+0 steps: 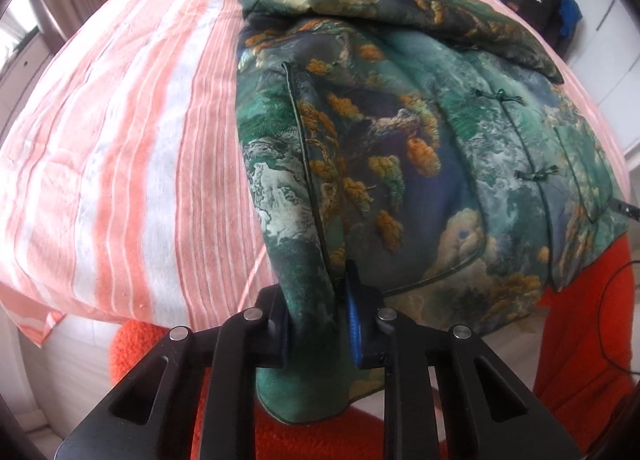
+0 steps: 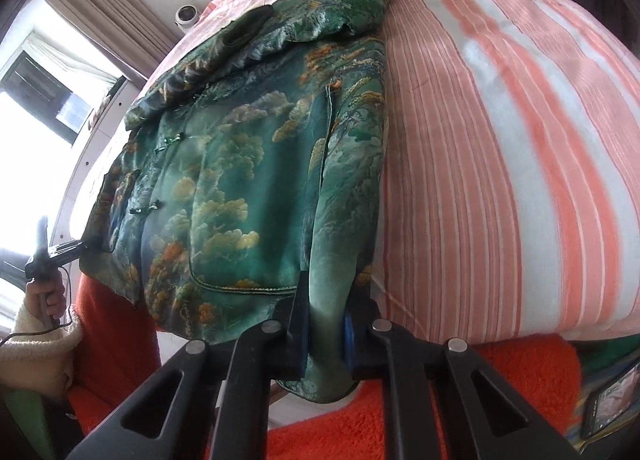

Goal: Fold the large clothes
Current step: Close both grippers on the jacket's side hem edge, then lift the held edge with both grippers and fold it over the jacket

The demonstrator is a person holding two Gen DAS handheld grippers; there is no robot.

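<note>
Spread across centre frame on a pink-and-white striped bed: green landscape-print jacket, sleeves folded in, hem overhanging the near edge. Clamped on its lower corners at bottom centre: left gripper and right gripper.

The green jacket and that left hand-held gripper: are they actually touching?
Touching. The left wrist view shows the left hand-held gripper shut on the green jacket, a fold of its hem pinched between the fingers, no gap visible.
</note>
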